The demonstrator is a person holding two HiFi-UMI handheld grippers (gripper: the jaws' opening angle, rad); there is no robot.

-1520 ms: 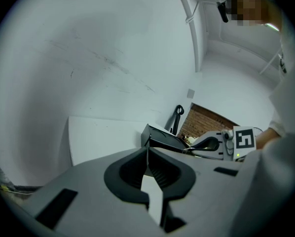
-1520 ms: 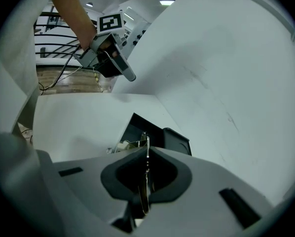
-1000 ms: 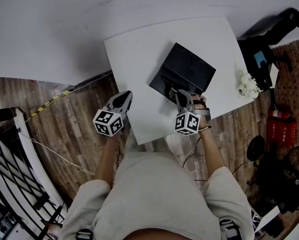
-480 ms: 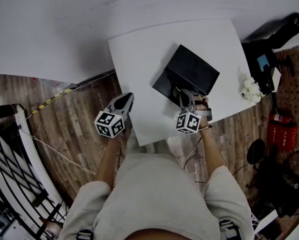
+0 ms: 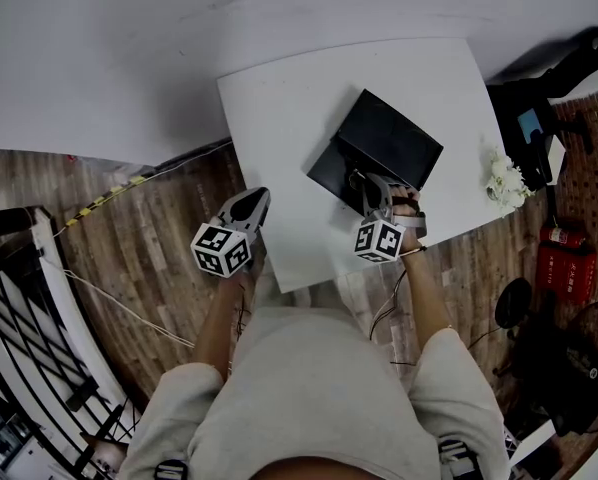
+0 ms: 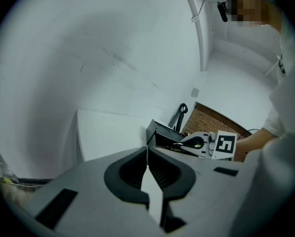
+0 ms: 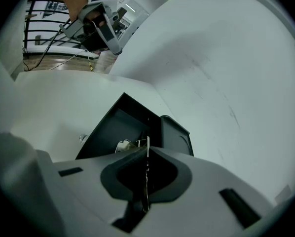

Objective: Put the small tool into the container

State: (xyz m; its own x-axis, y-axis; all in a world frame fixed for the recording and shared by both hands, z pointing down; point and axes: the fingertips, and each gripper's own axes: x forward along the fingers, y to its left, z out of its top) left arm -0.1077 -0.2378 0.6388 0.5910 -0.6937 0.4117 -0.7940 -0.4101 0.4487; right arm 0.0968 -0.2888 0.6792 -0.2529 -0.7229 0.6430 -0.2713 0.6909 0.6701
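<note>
Worktop [image 5: 279,118], white, carries a black container [image 5: 389,143] standing open, lid raised. The right hand-held gripper [image 5: 362,181] hangs over the open tray, its jaws pinching a thin metal small tool [image 7: 147,149] whose tip pokes out just above the container's inside. The left hand-held gripper [image 5: 261,195] hovers at the worktop's near left edge, jaws pressed together, empty.
</note>
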